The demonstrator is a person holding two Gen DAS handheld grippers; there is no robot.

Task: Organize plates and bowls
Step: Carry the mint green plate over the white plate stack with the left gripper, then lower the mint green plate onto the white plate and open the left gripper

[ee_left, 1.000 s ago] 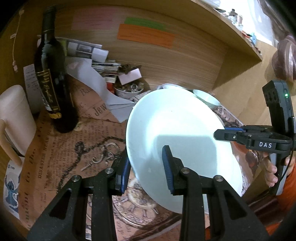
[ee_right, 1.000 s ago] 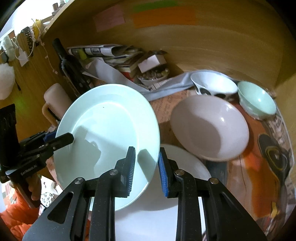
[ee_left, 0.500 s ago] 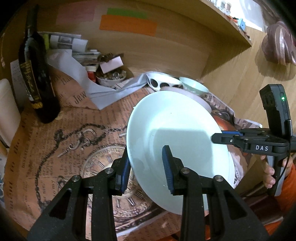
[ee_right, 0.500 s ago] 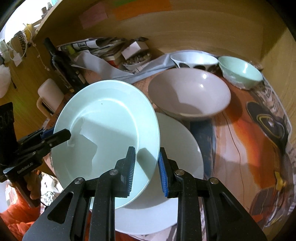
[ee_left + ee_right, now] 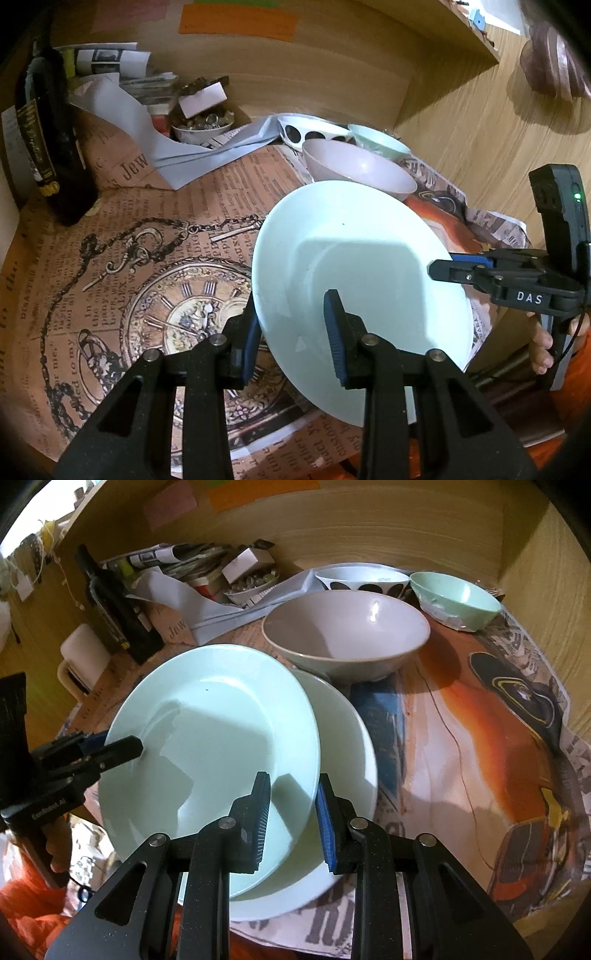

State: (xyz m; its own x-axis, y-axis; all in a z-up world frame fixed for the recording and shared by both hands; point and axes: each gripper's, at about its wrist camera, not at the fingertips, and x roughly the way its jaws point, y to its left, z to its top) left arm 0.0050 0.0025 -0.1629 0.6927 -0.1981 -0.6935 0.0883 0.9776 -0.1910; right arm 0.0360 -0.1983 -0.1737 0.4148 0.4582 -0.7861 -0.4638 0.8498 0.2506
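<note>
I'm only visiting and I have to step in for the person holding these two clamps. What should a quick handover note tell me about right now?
Left gripper: jaws shut on the pale green plate, gripping its rim.
Right gripper: jaws shut on the opposite rim of the same plate.
The plate is tilted, held over the white plate lying on the table.
Behind: big grey bowl, spotted bowl, green bowl, all separate.
Done: plate lifted and brought above the white one.
Left: probably set it down, let go, then sort the bowls.

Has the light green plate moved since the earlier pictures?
Yes. The light green plate has come down toward the white plate lying on the table, and now overlaps far more of it in the right wrist view.
</note>
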